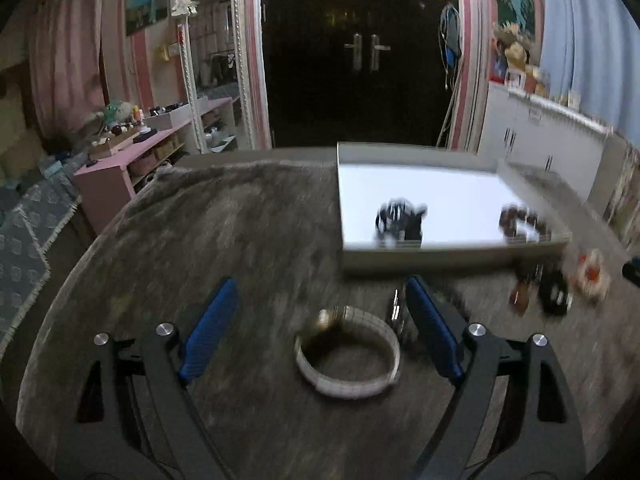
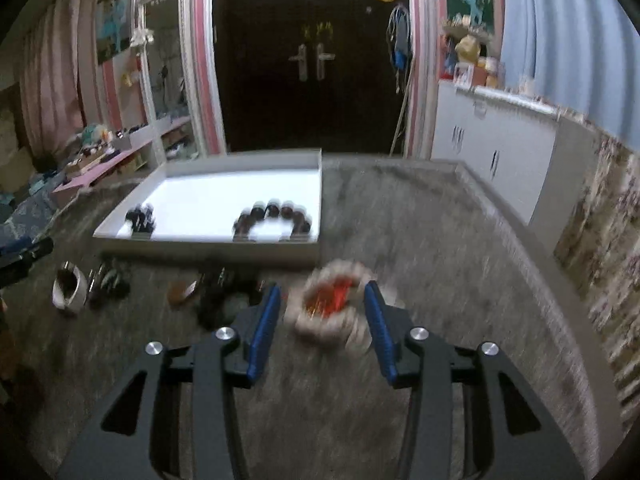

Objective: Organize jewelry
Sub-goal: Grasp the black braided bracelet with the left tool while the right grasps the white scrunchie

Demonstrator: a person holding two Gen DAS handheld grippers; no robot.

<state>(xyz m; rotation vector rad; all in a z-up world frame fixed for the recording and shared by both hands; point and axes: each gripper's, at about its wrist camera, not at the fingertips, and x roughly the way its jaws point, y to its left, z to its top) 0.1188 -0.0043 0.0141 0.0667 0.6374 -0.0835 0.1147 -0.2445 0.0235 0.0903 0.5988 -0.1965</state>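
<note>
Grey, shaggy fur-like cloth [image 1: 248, 232] over a round-edged table, blurred by motion in both views. On it, toward the far edge, a shallow rectangular white tray [image 1: 452, 254] with low straight walls and a smooth, bright floor. Inside, near the tray's front wall: a dark beaded bracelet [image 2: 274, 218] of round, glossy brown beads curved in an arch by the right corner, and a small black-and-white piece [image 2: 141, 220] by the left corner, too smeared to identify.

In front of the tray, on the cloth: a pale ribbed bangle [image 1: 347, 354], ring-shaped, lying flat between the spread blue ribbed pads of the left gripper [image 1: 320, 320], wide open and not touching it. Beside its right pad, a thin metallic item [image 1: 397, 308], unclear. Further right, a blurred cluster of dark and brown pieces [image 1: 540, 292].

Right gripper [image 2: 322, 306] partly open, blue pads either side of a fluffy white ring with red-orange centre [image 2: 330, 300]; contact impossible to judge through blur. Gripper bodies matte black, cut off at the lower edge.
</note>
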